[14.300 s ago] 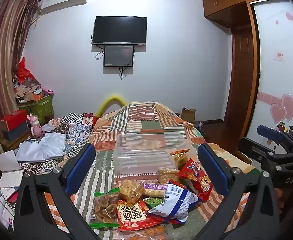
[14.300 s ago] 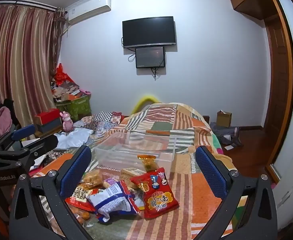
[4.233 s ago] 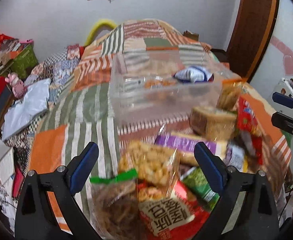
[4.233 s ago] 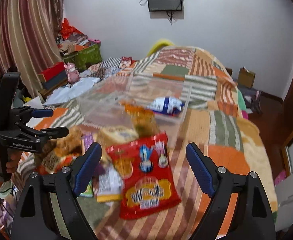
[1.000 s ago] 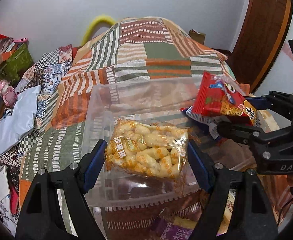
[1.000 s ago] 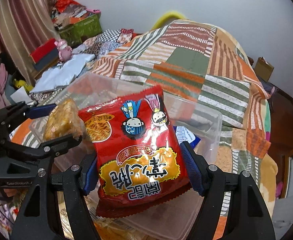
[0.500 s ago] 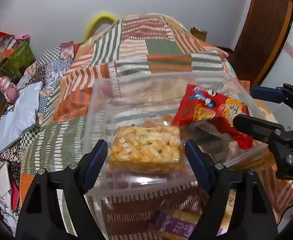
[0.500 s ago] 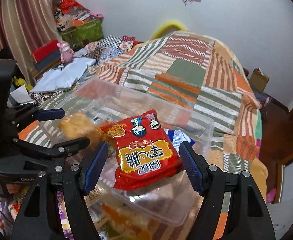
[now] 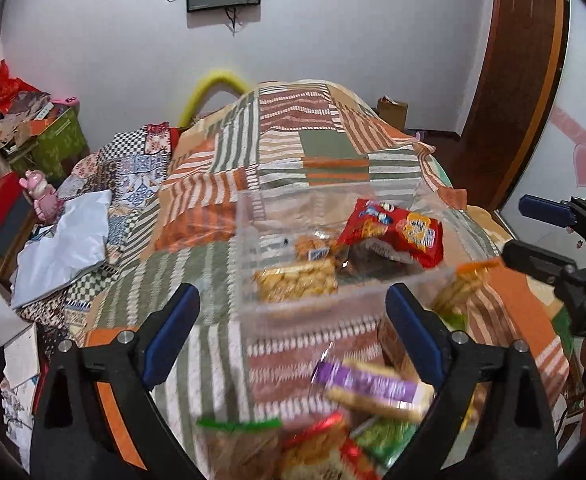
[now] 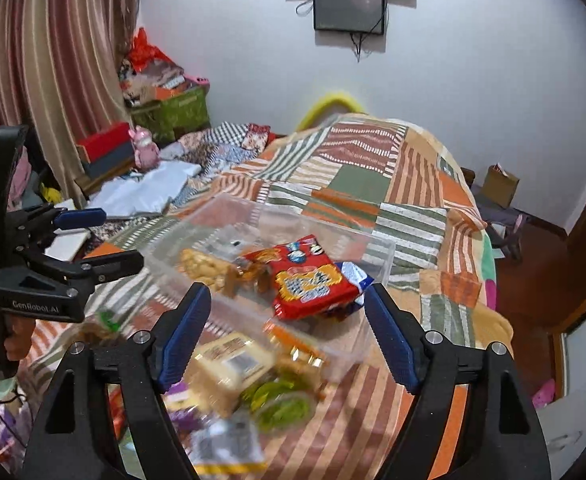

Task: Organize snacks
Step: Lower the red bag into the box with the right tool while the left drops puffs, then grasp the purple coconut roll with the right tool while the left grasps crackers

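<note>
The bin (image 9: 333,312) was clear, smooth plastic. The red packet (image 10: 313,280) looked like glossy foil. The quilt (image 9: 293,160) was matt woven cloth. The door frame (image 9: 513,80) was polished wood.

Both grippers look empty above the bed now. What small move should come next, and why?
Probably lower the left gripper toward the purple-wrapped biscuit pack lying near it. Its jaws have just been opening and nothing is between them; the red noodle packet and the yellow puffed snack bag already lie in the clear plastic bin, while several snacks remain on the patchwork quilt.
</note>
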